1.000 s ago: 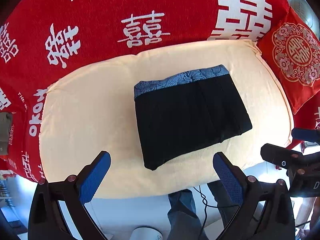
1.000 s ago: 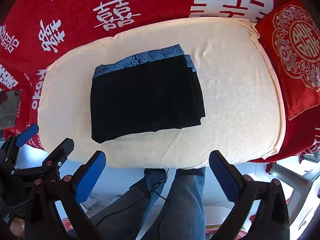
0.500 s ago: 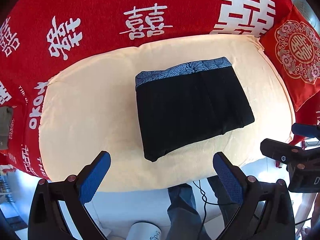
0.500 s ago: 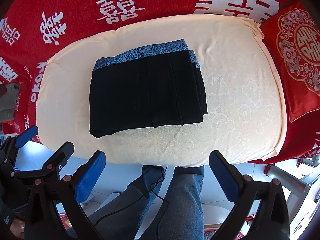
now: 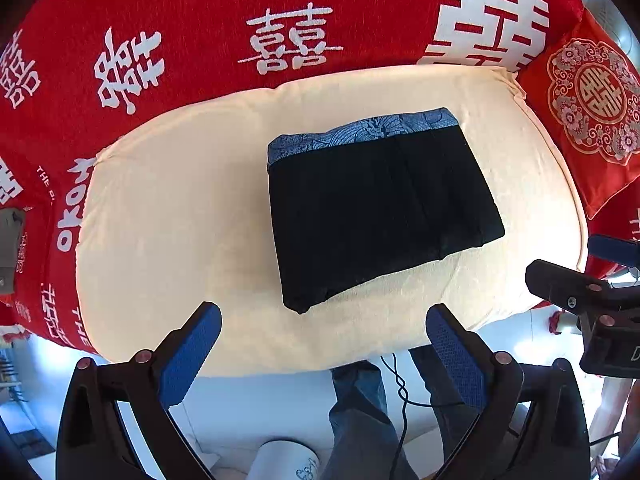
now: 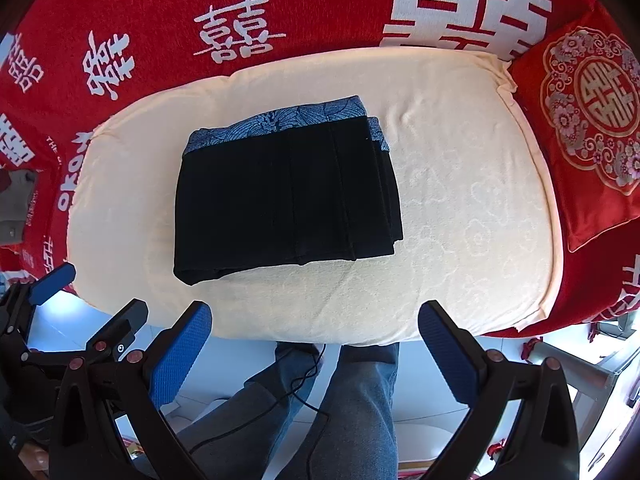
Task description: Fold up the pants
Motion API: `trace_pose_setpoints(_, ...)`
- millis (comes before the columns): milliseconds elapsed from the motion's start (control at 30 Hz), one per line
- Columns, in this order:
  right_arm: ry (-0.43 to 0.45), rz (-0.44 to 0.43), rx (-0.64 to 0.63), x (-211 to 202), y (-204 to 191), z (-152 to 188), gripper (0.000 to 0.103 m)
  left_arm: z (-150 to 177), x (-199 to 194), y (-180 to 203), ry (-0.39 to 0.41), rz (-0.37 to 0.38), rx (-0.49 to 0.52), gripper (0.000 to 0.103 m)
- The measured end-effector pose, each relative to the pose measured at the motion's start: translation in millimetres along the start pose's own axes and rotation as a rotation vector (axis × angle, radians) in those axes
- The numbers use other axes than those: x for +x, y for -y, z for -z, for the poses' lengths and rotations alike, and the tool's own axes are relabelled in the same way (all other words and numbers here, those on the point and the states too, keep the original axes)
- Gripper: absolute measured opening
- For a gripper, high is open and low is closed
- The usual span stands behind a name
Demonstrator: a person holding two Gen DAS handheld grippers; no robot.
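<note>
Black pants [image 5: 380,208] with a blue patterned waistband lie folded into a compact rectangle on a cream cushion [image 5: 168,216]. In the right wrist view the same pants [image 6: 284,200] rest left of the middle of the cushion [image 6: 472,208]. My left gripper [image 5: 324,344] is open, held back over the cushion's near edge, apart from the pants, with nothing between its blue pads. Over that same front edge, short of the pants, my right gripper [image 6: 316,340] is open and empty too. Each gripper shows at the edge of the other's view.
A red cover with white characters [image 5: 280,40] lies behind the cushion. A red embroidered pillow [image 6: 588,128] sits at the right end. Below the cushion edge are a person's jeans-clad legs [image 6: 352,408], a black cable and white floor.
Both grippers have drawn back from the cushion, so the pants sit higher and smaller in both views. The pants have not moved and both grippers stay open.
</note>
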State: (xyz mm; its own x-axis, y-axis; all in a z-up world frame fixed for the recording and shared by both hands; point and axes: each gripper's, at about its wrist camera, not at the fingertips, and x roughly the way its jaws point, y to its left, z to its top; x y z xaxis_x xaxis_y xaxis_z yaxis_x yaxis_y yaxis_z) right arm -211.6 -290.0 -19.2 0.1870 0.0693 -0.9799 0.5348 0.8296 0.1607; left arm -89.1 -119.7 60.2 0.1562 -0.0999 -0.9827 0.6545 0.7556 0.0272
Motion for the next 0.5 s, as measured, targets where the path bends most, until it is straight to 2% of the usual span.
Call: trace_pose_setpoints(500,0.029,0.036,-0.029,-8.1,-1.6,2.4,0.103,0.1,-3.5,0.4,0.003,-0.007,0.002,0.103)
